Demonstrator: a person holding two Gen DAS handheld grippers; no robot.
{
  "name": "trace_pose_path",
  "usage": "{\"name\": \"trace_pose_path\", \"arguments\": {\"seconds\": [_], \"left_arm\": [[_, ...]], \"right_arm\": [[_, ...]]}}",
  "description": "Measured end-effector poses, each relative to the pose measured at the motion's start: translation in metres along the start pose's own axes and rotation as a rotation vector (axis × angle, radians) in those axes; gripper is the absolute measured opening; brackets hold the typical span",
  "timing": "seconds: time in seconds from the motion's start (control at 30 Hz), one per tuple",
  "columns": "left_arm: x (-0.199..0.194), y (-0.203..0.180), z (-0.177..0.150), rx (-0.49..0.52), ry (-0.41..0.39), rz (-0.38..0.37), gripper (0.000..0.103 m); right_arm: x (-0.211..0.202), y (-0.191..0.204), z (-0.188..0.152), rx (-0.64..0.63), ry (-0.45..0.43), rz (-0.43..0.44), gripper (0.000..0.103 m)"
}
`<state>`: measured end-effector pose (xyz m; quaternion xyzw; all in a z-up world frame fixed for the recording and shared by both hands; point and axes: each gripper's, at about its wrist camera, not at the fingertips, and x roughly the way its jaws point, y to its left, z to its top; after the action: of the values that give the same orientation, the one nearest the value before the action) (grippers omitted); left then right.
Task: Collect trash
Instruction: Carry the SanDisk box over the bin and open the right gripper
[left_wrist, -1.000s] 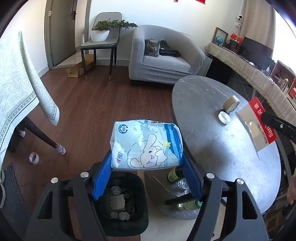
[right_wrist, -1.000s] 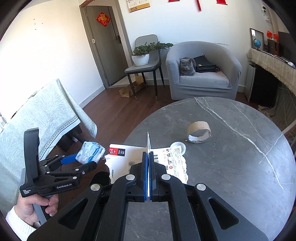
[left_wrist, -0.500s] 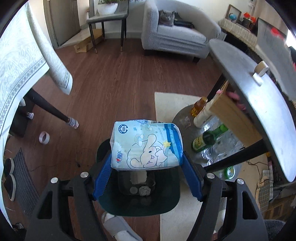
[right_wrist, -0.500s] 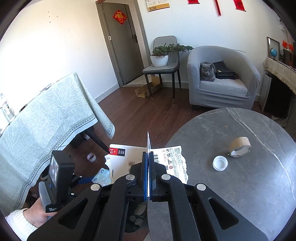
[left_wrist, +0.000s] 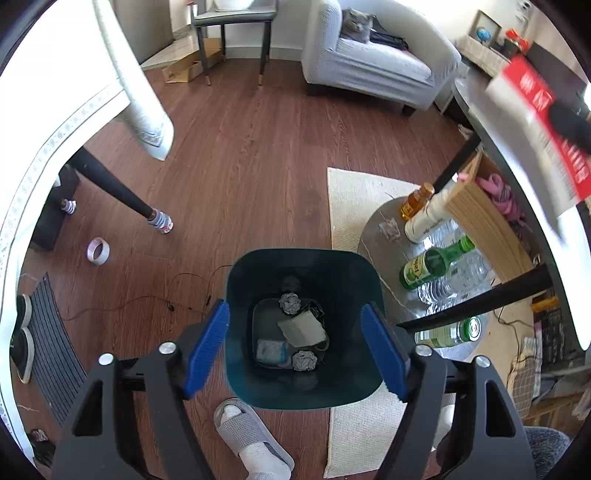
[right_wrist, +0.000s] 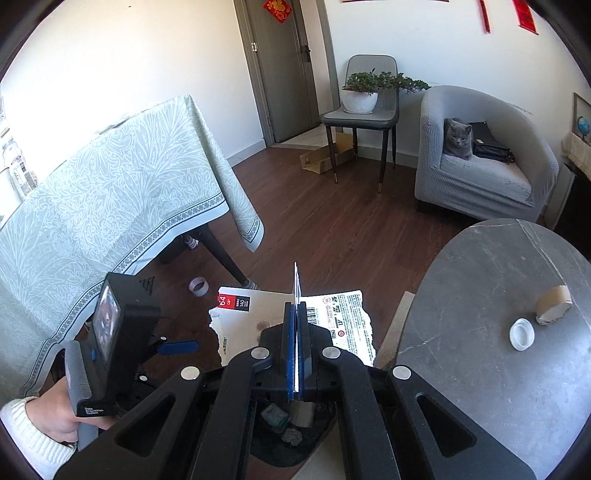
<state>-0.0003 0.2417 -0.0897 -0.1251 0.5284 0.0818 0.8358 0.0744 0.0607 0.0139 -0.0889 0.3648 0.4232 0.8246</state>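
Note:
My left gripper (left_wrist: 294, 306) hangs open straight above the dark teal bin (left_wrist: 303, 254), with nothing between its blue pads. The blue-and-white tissue pack (left_wrist: 271, 350) lies at the bottom of the bin among crumpled paper balls (left_wrist: 290, 303) and a scrap of card. My right gripper (right_wrist: 296, 306) is shut on a torn white card with a red label (right_wrist: 255, 314), held edge-up over the bin (right_wrist: 269, 448). The left wrist view shows that card (left_wrist: 532, 103) at the upper right. In the right wrist view a hand in a white sleeve holds the left gripper (right_wrist: 177, 347).
A round grey table (right_wrist: 498, 295) on the right carries a tape core (right_wrist: 554, 304) and a white lid (right_wrist: 521, 333). Bottles (left_wrist: 432, 264) stand under it beside the bin. A slippered foot (left_wrist: 247, 439) is near the bin, and a tape roll (left_wrist: 98, 251) lies by the cloth-covered table (right_wrist: 110, 192).
The tissue pack has left the left gripper's pads and now lies in the bin. The left gripper has tipped down over the bin. The right gripper has carried the card off the table towards the bin.

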Motion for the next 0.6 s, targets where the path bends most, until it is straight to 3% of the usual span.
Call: {"name": "trace_pose_path", "arguments": {"seconds": [0.6], "left_arm": [[-0.057,0.051,0.010,-0.122,-0.153,-0.038,0.042]], "right_arm": [[0.082,0.047,-0.024,-0.079,0.177,0.015,0.001]]}}
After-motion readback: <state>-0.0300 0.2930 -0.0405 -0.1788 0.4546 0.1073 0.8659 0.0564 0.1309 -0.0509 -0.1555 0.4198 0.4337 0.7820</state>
